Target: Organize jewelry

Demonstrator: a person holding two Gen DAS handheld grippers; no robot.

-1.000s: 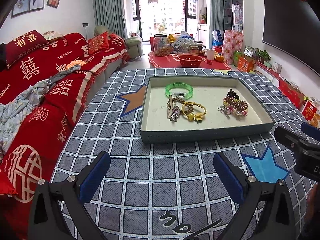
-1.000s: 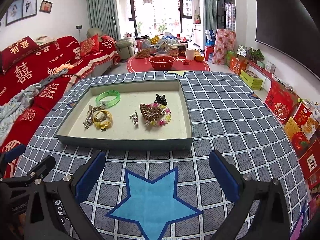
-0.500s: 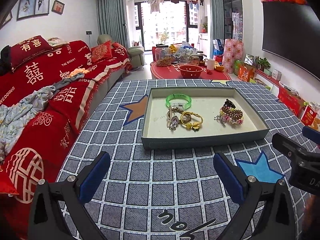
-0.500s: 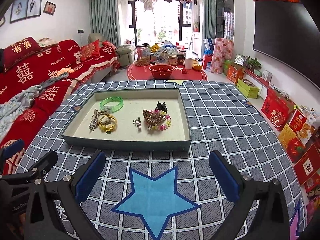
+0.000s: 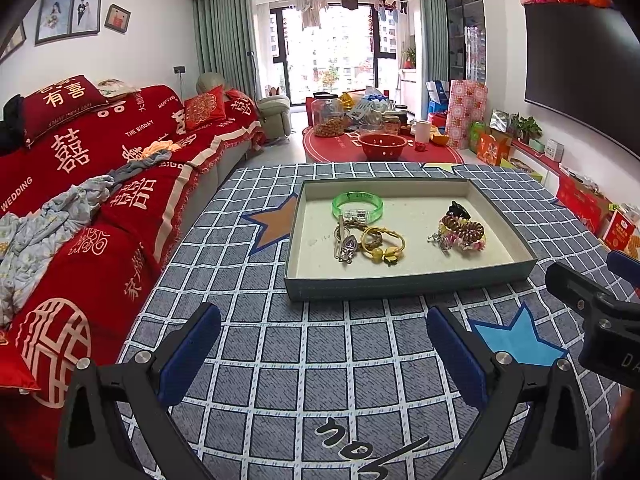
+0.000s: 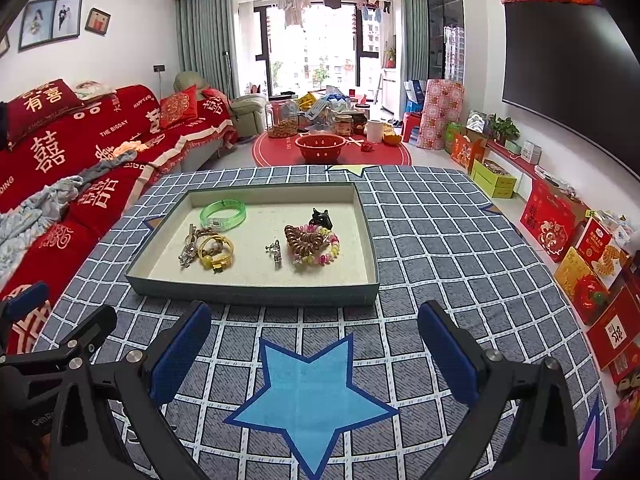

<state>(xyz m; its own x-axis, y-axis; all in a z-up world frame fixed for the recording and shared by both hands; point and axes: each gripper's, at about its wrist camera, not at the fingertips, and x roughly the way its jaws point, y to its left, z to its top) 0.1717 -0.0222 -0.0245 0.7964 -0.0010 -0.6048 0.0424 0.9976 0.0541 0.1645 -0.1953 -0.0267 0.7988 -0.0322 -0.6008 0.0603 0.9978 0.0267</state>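
A shallow grey-green tray (image 5: 408, 282) (image 6: 256, 294) sits on the checked cloth ahead of both grippers. In it lie a green bangle (image 5: 357, 206) (image 6: 223, 213), a yellow bracelet with silver pieces (image 5: 382, 242) (image 6: 214, 250), coiled hair ties with a beaded bracelet (image 5: 464, 234) (image 6: 314, 242), a black clip (image 5: 457, 210) (image 6: 321, 218) and a small silver piece (image 6: 275, 252). My left gripper (image 5: 322, 346) is open and empty, well short of the tray. My right gripper (image 6: 314, 344) is open and empty above a blue star.
A red sofa (image 5: 92, 184) with loose clothes runs along the left. A low red table (image 5: 380, 152) with jars and a red bowl stands beyond the cloth. Red gift boxes (image 6: 592, 264) line the right wall under a dark TV (image 6: 568, 80).
Both grippers have drawn back and up from the tray, which now looks smaller and farther. Both stay open. The jewelry has not moved.
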